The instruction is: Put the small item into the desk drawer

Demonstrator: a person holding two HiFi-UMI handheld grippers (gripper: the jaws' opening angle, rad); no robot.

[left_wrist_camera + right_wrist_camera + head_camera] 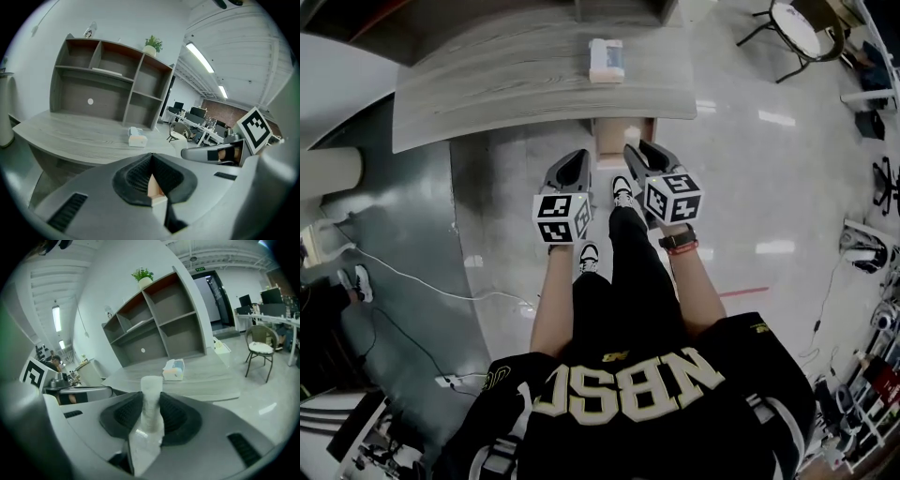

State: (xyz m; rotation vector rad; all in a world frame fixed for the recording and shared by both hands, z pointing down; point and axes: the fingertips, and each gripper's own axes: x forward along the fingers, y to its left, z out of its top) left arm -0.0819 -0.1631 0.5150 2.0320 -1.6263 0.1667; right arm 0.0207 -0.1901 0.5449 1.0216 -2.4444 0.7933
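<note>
I count one small white item [150, 414], and it stands upright between the pads of the right hand-held gripper [151, 394], whose jaws are closed on it, in the air short of the tabletop's [506, 80] near edge. Only the right gripper view shows it; from the head camera I see that hand-held gripper [639, 155] but not its load.

There are two hand-held grippers. The left hand-held gripper [151, 157] has its jaw tips together. A tan sliver shows in the gap behind them, and I cannot tell what it is.

One tissue box [606, 60] sits on the tabletop, nearer the far edge. One shelf unit [108, 89] stands behind it with one potted plant [152, 45] on top. Only the head view shows the pale wooden unit [619, 142] under the near edge. Only the right gripper view shows clearly one chair [260, 350].
</note>
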